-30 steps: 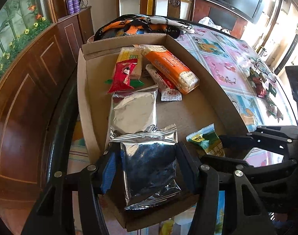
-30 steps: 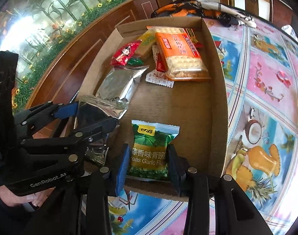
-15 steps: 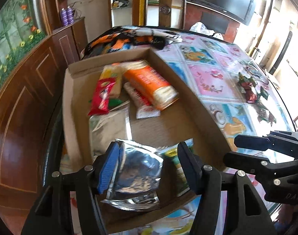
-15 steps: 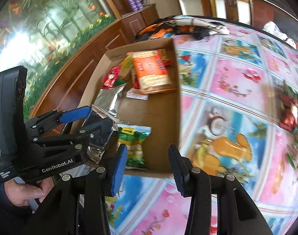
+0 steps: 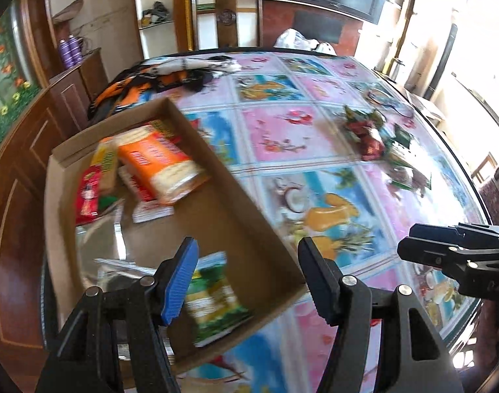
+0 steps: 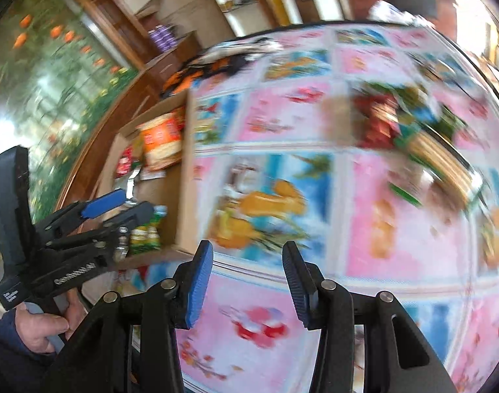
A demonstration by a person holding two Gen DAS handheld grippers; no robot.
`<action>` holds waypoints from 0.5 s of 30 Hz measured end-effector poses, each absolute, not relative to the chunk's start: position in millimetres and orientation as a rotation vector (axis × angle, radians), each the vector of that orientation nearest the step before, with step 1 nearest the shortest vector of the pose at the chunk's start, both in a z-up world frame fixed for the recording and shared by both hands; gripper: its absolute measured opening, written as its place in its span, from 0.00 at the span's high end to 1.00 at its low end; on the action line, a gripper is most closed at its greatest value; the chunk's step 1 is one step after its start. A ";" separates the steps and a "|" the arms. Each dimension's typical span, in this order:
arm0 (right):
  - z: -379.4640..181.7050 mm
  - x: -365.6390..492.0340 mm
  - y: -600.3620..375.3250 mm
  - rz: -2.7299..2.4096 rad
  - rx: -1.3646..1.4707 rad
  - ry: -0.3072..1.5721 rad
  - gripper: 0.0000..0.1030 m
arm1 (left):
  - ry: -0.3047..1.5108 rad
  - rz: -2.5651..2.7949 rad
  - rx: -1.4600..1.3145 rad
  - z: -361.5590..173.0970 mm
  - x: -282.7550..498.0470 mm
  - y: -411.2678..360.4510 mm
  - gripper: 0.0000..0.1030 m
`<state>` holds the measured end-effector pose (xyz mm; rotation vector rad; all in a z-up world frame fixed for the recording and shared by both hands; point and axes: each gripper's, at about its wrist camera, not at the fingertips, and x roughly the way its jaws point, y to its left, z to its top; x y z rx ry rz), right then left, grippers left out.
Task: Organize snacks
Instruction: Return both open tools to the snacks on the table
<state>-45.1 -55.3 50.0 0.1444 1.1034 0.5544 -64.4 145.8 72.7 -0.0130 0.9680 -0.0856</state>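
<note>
The open cardboard box (image 5: 249,216) stands at the table's left edge. In it lie an orange cracker pack (image 5: 157,167), a red packet (image 5: 89,193), silver packets (image 5: 99,245) and a green pea packet (image 5: 216,298) in the near corner. My left gripper (image 5: 248,278) is open and empty over the box's near right corner. My right gripper (image 6: 248,281) is open and empty above the patterned tablecloth, right of the box (image 6: 184,180). A blurred pile of loose snacks (image 6: 406,124) lies at the far right of the table; the same snack pile (image 5: 374,134) shows in the left wrist view.
The left gripper (image 6: 118,209), held by a hand (image 6: 43,324), shows at the left of the right wrist view. The right gripper (image 5: 410,242) shows at the right of the left wrist view. A dark orange cloth (image 5: 144,85) lies behind the box. A wooden chair (image 5: 226,16) stands at the far side.
The left gripper let go of the silver packet and the right let go of the green pea packet, both left in the box. Both grippers swung right, away from the box.
</note>
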 end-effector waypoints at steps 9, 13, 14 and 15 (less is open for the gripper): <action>31.4 -50.3 -136.1 0.359 0.257 1.158 0.50 | 1.031 -0.228 0.048 64.7 -51.5 81.5 0.37; 29.4 -56.6 -164.0 0.289 0.270 1.159 0.42 | 1.063 -0.308 0.065 63.2 -34.2 47.9 0.33; 28.9 -58.5 -170.1 0.278 0.274 1.160 0.42 | 1.076 -0.332 0.058 62.2 -28.0 39.3 0.31; 28.3 -60.8 -178.0 0.267 0.281 1.160 0.42 | 1.092 -0.351 0.054 60.7 -21.1 31.1 0.31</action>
